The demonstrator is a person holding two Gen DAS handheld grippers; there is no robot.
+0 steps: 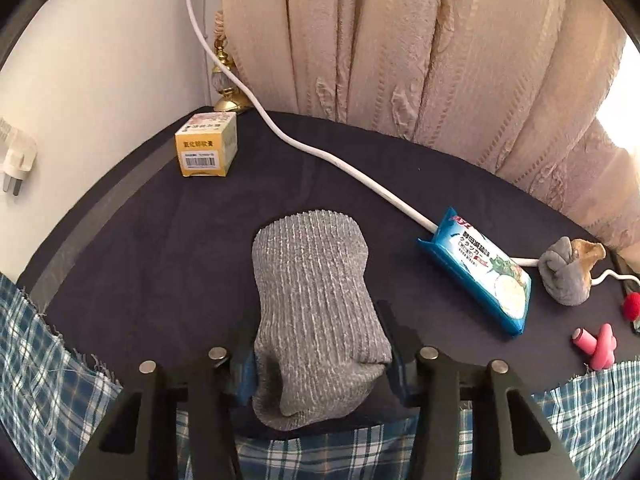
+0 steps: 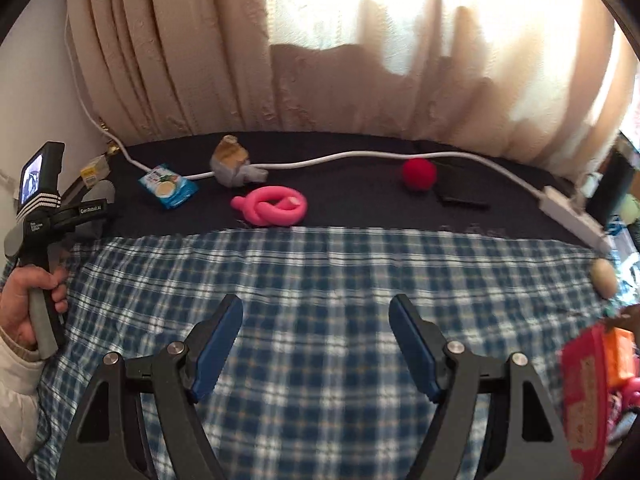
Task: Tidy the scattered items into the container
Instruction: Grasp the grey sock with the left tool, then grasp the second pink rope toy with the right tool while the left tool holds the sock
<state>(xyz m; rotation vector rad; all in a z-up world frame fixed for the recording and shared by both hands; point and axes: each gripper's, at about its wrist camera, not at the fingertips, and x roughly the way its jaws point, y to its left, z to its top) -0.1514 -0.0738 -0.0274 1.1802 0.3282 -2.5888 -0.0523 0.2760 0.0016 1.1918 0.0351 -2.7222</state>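
Observation:
My left gripper is shut on a grey ribbed sock, which reaches forward over the dark cloth. Further out in the left wrist view lie a yellow box, a blue snack packet, a rolled grey sock, a pink toy and a red ball. Over the plaid cloth my right gripper stands open with nothing between its fingers. Beyond it are a pink coil, the red ball, the snack packet and the rolled sock. A red container sits at the right edge.
A white cable crosses the dark cloth to a power strip. Curtains hang behind the table. A black flat object lies by the ball and a beige egg-shaped thing near the right edge. A hand holds the left gripper's handle.

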